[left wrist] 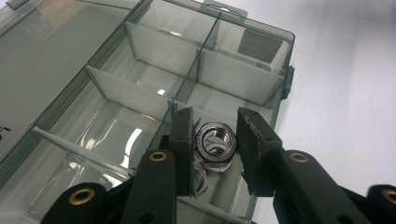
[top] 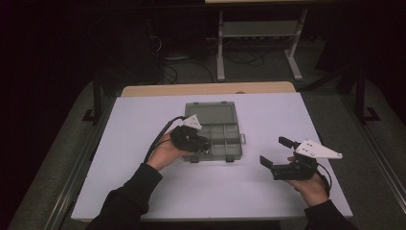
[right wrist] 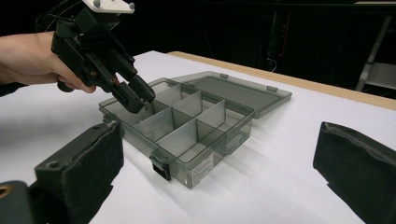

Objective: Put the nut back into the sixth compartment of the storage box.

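A smoky clear organizer box (top: 238,140) lies open at mid-table, its lid (top: 210,113) flat behind it. My left gripper (top: 203,146) points down into the box's near-left compartment. In the left gripper view its pads (left wrist: 183,140) are shut on a steel hex nut (left wrist: 214,140), with more nuts (left wrist: 201,181) lying underneath in that compartment. The right gripper view shows the left gripper (right wrist: 137,98) dipping into the box (right wrist: 196,154) at its left corner. My right gripper (top: 275,151) hovers right of the box, jaws wide open and nothing between them (right wrist: 219,140).
The box's other compartments (left wrist: 163,42) look bare. White tabletop (top: 268,115) surrounds the box, with a wooden edge (top: 206,89) at the back. A metal stand and cables (top: 258,43) sit on the dark floor beyond.
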The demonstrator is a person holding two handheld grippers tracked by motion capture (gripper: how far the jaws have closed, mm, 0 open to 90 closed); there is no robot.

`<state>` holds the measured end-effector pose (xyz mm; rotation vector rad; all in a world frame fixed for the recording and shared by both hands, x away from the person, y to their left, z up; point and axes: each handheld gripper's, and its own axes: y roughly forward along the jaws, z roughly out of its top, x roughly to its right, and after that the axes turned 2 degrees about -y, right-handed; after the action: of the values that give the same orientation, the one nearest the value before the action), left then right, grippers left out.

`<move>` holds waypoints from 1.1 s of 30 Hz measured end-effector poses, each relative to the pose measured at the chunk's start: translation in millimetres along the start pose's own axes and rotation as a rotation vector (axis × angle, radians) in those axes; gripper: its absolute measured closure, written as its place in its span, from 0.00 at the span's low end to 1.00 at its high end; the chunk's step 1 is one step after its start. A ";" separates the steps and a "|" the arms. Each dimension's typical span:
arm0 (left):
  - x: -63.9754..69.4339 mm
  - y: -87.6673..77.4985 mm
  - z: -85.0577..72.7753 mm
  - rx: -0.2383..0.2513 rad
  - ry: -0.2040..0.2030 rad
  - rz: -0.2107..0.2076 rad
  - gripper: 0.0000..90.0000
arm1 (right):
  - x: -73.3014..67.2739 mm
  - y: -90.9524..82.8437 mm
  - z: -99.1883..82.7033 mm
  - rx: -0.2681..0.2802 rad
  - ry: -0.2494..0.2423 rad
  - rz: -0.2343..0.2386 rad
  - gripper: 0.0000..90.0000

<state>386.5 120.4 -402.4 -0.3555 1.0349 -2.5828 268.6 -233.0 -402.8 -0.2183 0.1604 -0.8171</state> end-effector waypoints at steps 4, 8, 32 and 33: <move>0.2 -2.4 0.6 0.015 0.002 0.020 0.64 | 0.1 0.0 -0.1 -0.001 0.000 0.000 0.01; 2.5 -4.2 2.0 0.018 0.008 0.034 0.45 | -0.2 0.0 0.0 0.000 0.002 0.001 0.01; 10.1 -36.0 -16.9 0.116 -0.075 0.032 0.00 | -0.5 2.4 -0.8 -0.006 0.007 0.013 0.01; 10.8 -38.2 -18.6 0.124 -0.080 0.034 0.00 | 0.0 3.0 -0.6 -0.007 0.005 0.013 0.01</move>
<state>362.0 153.7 -387.5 -0.4022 0.8422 -2.5654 270.6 -231.2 -404.1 -0.2212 0.1690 -0.8040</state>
